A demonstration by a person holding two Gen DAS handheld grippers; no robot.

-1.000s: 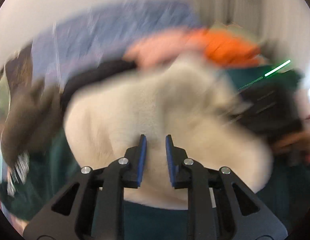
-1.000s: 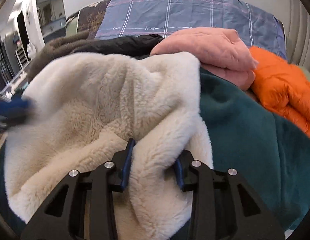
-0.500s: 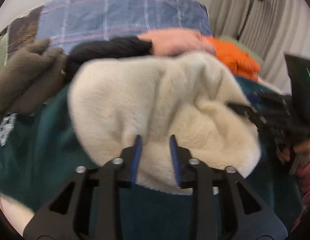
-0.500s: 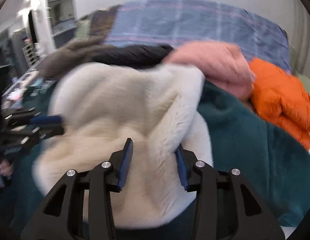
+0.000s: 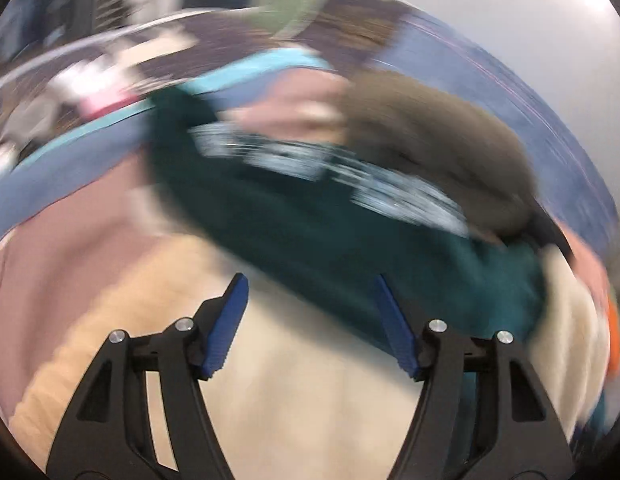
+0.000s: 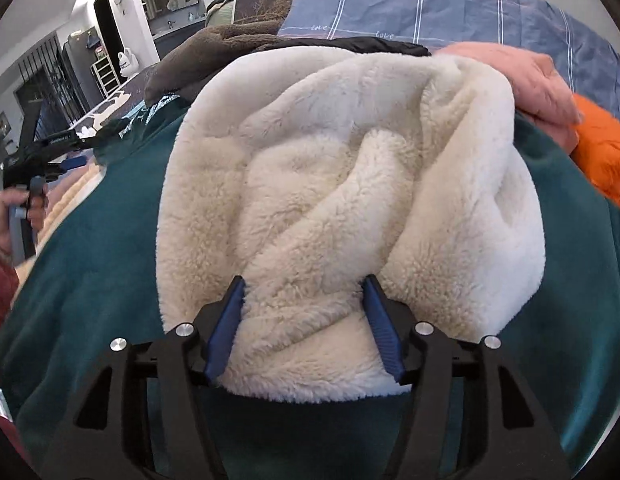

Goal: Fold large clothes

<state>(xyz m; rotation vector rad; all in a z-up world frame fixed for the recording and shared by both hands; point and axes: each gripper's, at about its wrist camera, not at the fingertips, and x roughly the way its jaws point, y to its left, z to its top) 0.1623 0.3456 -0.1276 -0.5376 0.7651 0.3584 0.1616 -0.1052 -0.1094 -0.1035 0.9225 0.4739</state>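
A cream fleece garment (image 6: 349, 184) lies bunched on a dark teal garment (image 6: 94, 248) on the bed. My right gripper (image 6: 304, 312) is at its near edge. Its jaws are opening, and a loose fold of fleece lies between the blue pads. In the right wrist view my left gripper (image 6: 82, 152) is far off to the left, held by a hand (image 6: 14, 208). The left wrist view is badly blurred. There my left gripper (image 5: 310, 308) is opening with nothing between its fingers, over the teal garment (image 5: 310, 232). The cream fleece (image 5: 565, 320) shows at the right edge.
Behind the fleece lie a pink garment (image 6: 529, 80), an orange puffer jacket (image 6: 601, 152), a brown fleece (image 6: 214, 48) and a black garment (image 6: 369, 44), on blue checked bedding (image 6: 429, 4). A beige blanket (image 5: 290, 400) lies under my left gripper. Room furniture stands at far left.
My left gripper let go of the cream fleece, swung far to the left and rolled, its jaws spreading. The right jaws widened around the fleece fold, and the fleece settled on the teal garment.
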